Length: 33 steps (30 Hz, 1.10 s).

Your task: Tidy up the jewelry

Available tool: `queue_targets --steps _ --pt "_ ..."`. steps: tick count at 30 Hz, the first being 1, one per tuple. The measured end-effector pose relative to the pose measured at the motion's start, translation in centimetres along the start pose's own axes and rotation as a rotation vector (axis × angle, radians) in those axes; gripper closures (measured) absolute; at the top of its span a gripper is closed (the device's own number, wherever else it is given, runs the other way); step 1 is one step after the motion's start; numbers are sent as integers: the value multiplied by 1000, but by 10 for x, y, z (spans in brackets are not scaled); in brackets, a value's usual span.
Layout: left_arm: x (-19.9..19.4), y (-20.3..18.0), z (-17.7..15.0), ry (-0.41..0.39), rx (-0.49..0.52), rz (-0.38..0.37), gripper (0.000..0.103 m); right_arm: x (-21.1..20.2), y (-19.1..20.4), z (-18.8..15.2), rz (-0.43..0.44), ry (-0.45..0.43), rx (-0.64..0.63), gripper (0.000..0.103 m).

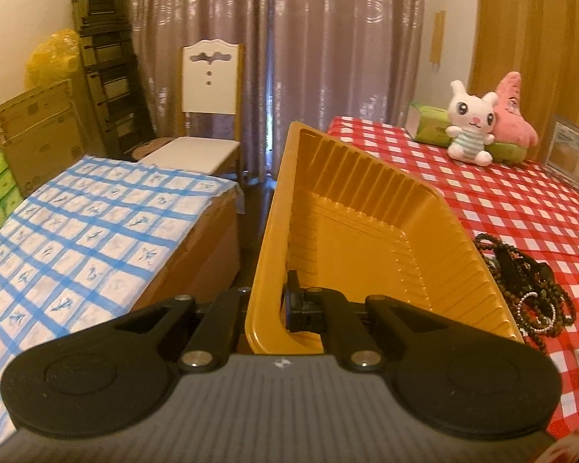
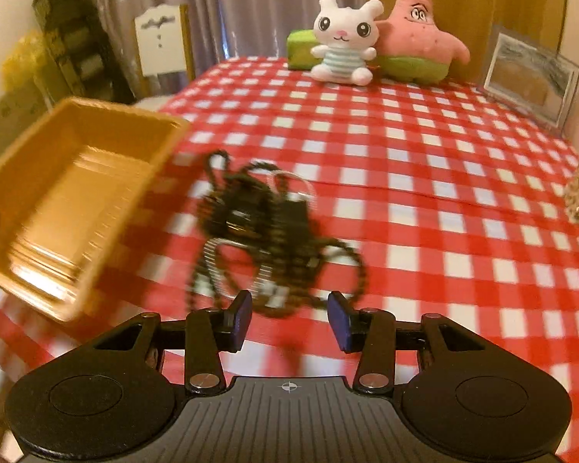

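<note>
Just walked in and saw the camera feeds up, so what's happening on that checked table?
A person with a gripper in each hand is sorting jewelry. The left gripper is shut on the near wall of a yellow plastic tray, holding it tilted at the edge of the red checked tablecloth. The right gripper is open and empty, aimed at a tangled pile of bead necklaces and bracelets lying beside the tray. Nothing is in the tray yet.

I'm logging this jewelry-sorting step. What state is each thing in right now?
Left gripper: shut on the tray's rim.
Tray: empty, held tilted at the table edge.
Right gripper: open, empty, near the jewelry.
Jewelry: tangled heap on the tablecloth, outside the tray.
Toys: sitting upright.
</note>
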State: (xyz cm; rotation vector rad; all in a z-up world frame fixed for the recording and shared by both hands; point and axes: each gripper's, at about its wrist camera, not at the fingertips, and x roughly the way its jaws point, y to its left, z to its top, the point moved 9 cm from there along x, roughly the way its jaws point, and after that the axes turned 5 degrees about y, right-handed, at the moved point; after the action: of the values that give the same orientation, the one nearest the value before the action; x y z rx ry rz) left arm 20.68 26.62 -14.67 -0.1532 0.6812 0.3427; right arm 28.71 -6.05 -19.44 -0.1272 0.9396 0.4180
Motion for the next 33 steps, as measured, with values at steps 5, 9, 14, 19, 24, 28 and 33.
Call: queue_targets --steps 5,9,14,19,24,28,33 --pt "-7 -6 -5 -5 -21 39 99 19 -7 -5 17 8 -145 71" --pt "-11 -10 -9 -6 -38 65 99 33 -7 -6 21 12 -249 78" --pt "-13 -15 -10 -11 -53 90 99 44 -8 -5 48 11 -321 81" --pt "-12 -17 -6 -18 -37 98 99 54 -3 -2 75 10 -391 87" --pt "-7 -17 -1 -19 -17 87 99 56 0 0 91 0 -404 89" --pt "-3 -19 2 -25 7 78 99 57 0 3 100 18 -352 89" --pt "1 -18 5 -24 24 65 99 60 -3 8 115 29 -257 89"
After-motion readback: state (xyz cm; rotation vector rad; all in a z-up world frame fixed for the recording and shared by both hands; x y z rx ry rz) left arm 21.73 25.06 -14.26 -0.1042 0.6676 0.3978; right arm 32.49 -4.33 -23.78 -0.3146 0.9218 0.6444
